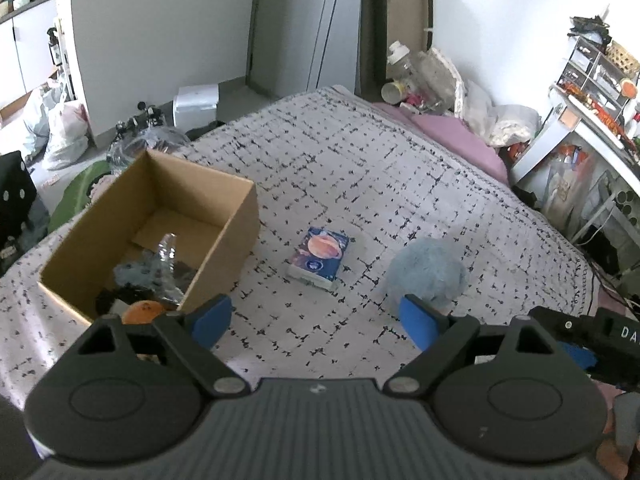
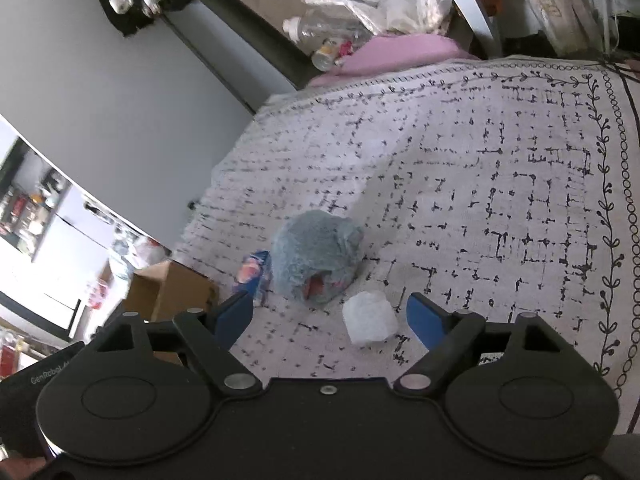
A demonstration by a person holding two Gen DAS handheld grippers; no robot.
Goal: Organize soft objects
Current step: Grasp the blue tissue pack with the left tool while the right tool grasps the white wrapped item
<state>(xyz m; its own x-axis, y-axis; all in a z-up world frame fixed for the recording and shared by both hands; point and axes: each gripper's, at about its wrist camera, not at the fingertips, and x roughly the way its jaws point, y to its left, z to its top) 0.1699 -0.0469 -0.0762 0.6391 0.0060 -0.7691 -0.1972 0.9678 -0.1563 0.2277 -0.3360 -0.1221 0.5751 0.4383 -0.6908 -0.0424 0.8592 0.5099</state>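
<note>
Readable text: "DA…" cut off on right gripper body; "GenRobot…" partly legible on black edge, lower left of right wrist view. Print on tissue pack too small to read; planet pic only.

Left gripper: spread, holding nothing, above bedspread. Right gripper: spread, empty.

Blue plush toy on bedspread, btwn tissue pack and white wad; wad lies btwn right fingertips, contact unclear.

Cardboard box: dark jumble, clear plastic, orange item inside, hard to make out. Left part of right view blurred.
</note>
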